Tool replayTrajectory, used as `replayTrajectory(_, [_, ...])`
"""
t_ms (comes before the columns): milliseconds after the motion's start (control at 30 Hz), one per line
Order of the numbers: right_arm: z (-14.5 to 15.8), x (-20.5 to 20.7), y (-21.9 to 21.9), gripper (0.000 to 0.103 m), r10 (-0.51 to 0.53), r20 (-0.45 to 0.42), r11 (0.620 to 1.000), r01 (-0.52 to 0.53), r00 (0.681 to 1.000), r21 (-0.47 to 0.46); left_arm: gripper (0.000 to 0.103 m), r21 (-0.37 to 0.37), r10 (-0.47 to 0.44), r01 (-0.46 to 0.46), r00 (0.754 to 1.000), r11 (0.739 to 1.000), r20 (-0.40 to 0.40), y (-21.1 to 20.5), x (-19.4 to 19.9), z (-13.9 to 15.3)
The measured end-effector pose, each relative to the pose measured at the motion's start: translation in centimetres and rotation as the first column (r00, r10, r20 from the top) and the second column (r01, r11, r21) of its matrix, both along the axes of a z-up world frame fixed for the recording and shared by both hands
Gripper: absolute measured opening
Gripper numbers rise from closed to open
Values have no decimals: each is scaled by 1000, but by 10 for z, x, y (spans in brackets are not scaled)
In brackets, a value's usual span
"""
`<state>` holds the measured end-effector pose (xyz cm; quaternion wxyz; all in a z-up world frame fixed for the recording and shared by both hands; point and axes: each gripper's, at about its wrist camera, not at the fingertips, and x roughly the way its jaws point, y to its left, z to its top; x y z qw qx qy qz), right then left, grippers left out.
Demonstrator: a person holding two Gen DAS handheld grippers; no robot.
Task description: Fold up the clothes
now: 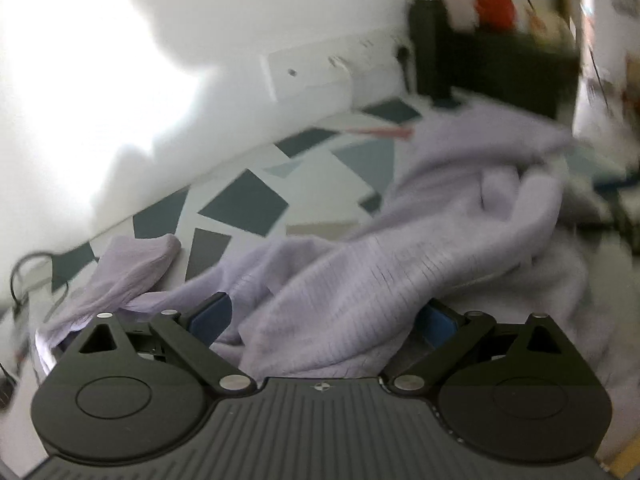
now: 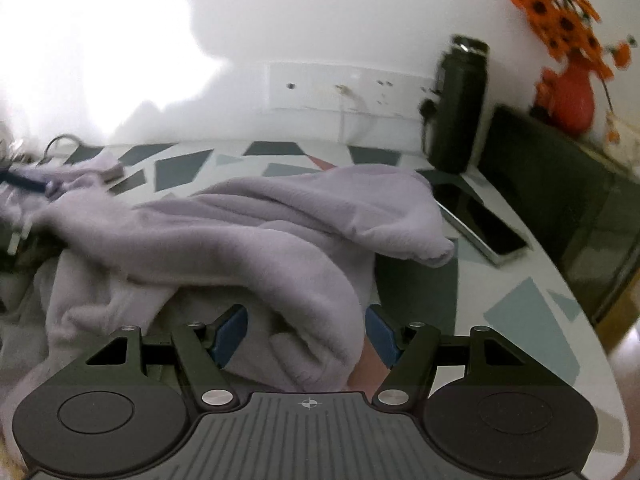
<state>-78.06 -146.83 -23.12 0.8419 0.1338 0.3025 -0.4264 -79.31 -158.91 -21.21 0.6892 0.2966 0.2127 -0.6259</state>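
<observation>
Tongs on both hands stand apart: left tongs (image 1: 325, 318) and right tongs (image 2: 307, 330) each straddle a fold of crumpled lilac knit garment (image 2: 248, 236) heaped mid-counter (image 2: 532, 304); whether they pinch it, I cannot tell. Black bottle (image 2: 460, 108) at one o'clock.

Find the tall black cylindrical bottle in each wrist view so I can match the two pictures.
Left wrist view: the tall black cylindrical bottle stands upper right of centre, against the wall, blurred.
Right wrist view: the bottle stands at upper right, beside the smartphone.
Shared landmark: the white wall socket panel, left of the bottle in both.
</observation>
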Motion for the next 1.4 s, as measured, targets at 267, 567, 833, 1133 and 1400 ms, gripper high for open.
replayTrajectory(267, [-13, 18, -18, 61, -85, -33, 996, 84, 996, -27, 100, 78, -70, 59, 987, 995, 143, -9, -24, -17])
replayTrajectory(567, [10, 12, -40, 24, -196, 141, 981, 194, 970, 33, 93, -52, 71, -65, 991, 997, 110, -4, -1, 7])
replayTrajectory(833, [55, 12, -44, 17, -193, 308, 977, 211, 932, -24, 95, -44, -20, 27, 989, 999, 145, -15, -13, 9])
replayTrajectory(1133, [67, 14, -40, 17, -167, 283, 979, 192, 944, -63, 69, 117, 54, -46, 997, 992, -60, -41, 9, -8])
replayTrajectory(1400, [43, 42, -32, 40, -116, 57, 986, 122, 992, -111, 22, -43, 144, -155, 971, 987, -192, -27, 30, 33])
